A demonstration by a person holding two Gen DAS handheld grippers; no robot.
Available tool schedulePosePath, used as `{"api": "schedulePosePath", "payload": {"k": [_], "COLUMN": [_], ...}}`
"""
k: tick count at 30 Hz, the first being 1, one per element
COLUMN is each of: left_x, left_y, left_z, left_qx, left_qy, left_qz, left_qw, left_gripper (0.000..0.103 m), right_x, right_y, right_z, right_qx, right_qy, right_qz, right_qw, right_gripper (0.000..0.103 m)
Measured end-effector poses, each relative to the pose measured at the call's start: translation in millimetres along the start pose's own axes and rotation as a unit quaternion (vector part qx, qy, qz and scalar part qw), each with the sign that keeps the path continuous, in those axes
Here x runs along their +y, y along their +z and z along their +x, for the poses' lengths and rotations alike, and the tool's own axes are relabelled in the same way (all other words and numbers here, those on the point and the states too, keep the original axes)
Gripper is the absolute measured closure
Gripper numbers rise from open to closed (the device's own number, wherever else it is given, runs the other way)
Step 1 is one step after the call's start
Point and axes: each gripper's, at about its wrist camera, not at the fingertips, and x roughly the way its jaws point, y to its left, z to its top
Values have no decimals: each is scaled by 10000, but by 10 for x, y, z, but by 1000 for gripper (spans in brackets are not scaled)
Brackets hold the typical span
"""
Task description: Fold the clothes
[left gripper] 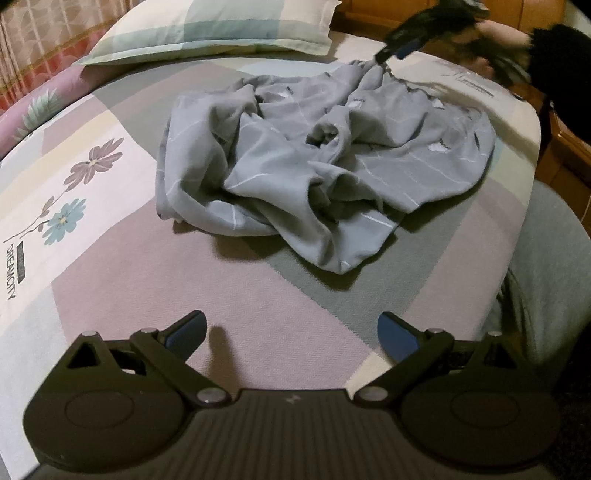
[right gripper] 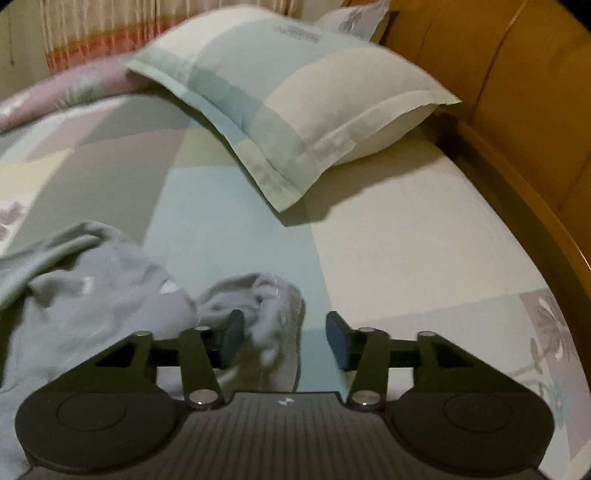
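In the left wrist view, a floral sheet (left gripper: 92, 229) printed with flowers and the word DREAMCITY lies to the left of the left gripper (left gripper: 291, 334). That gripper hovers low over the bare sheet with its jaws wide apart and nothing between them. Straight ahead of it, well clear of its fingers, a grey garment (left gripper: 314, 147) lies crumpled in a heap. Beyond the heap, to the upper left, rests a pillow (left gripper: 221, 29). At the far right corner of the garment the right gripper (left gripper: 393, 50) appears blurred, its tip at the cloth's edge; a person's hand (left gripper: 498, 37) and dark sleeve (left gripper: 561, 59) are behind it.

In the right wrist view, the garment (right gripper: 85, 295) spreads to the left of the right gripper (right gripper: 284, 338), and one bunched end of it sits between the jaws, nearer the left finger (right gripper: 232, 338). The jaws stand apart, and the pads do not press on the cloth. Ahead lies the pillow (right gripper: 288, 96), with a wooden headboard (right gripper: 498, 92) to the right.
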Motion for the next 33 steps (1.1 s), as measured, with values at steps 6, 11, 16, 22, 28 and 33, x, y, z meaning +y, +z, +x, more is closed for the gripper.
{"api": "schedulePosePath", "payload": {"k": [6,11,16,22,28,33], "left_x": [-35,-32,55,-17,220,557], "left_y": [6,-20,-104,-99,37,238], "left_z": [-9,43,118,146,-136,-295], "left_qx": [-65,-34,-195,-165,-351,-731], "left_qy": [-98,-173,-364,-159,171,518], "left_qz": [-4,-144,-544,-60,-388,-818], "left_qw": [9999,9997,9977,9997,9985,9926], "left_gripper": [4,4,1,1,3,2], "right_x": [-80,68,381,786,1147,1279], "right_y": [-601,-958,-1150,-1250,-1270,-1220], "right_z": [-585,-871,-960,-922,-1010,-1028], "right_qx": [66,97,28,99,-9,-109], "right_qy": [412,512,942,1473,1729,1874], "right_qz": [506,501,513,431,-5,-108], "right_qw": [9978,9974,9942,9881,9849,9822], "right_gripper": [48,48,48,48,47,44]}}
